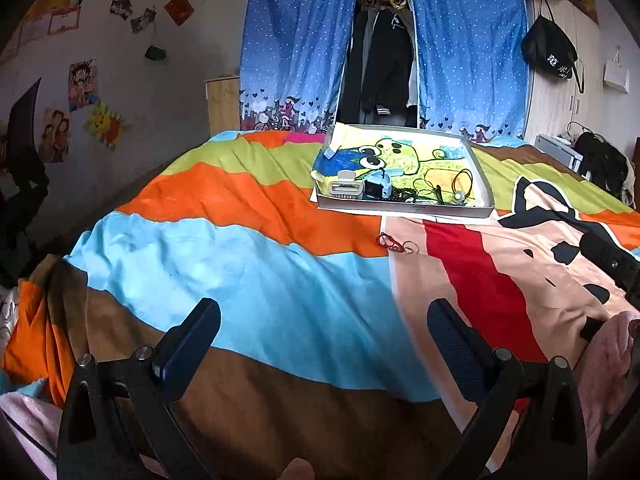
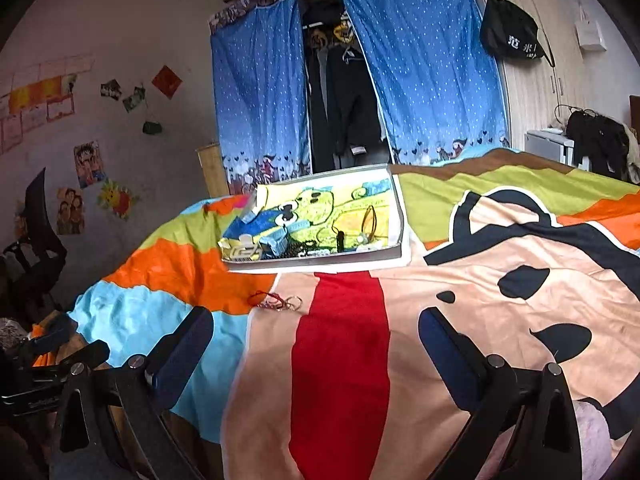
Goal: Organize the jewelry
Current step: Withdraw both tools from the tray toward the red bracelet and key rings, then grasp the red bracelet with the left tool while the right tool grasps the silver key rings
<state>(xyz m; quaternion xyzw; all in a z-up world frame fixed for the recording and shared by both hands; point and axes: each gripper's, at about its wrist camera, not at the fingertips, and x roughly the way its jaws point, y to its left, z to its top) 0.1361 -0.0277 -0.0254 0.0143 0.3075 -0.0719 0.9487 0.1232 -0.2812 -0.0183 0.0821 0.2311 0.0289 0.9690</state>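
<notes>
A shallow white box [image 1: 404, 210] lined with a yellow cartoon drawing lies on the bed; it also shows in the right wrist view [image 2: 320, 261]. Watches, beads and a thin bangle [image 1: 464, 182] sit along its near side. A red cord bracelet [image 1: 390, 242] and small metal rings [image 1: 411, 247] lie loose on the bedspread in front of the box, also in the right wrist view [image 2: 267, 300]. My left gripper [image 1: 324, 312] is open and empty, well short of them. My right gripper [image 2: 316, 322] is open and empty, just below and right of the bracelet.
The bed is covered by a striped cartoon bedspread [image 1: 240, 240]. A blue dotted curtain [image 1: 296, 40] with hanging clothes stands behind it. A black chair [image 2: 40, 240] is at the left. A black bag [image 1: 550, 50] hangs at the right. The right gripper's body [image 1: 612, 264] enters the left view.
</notes>
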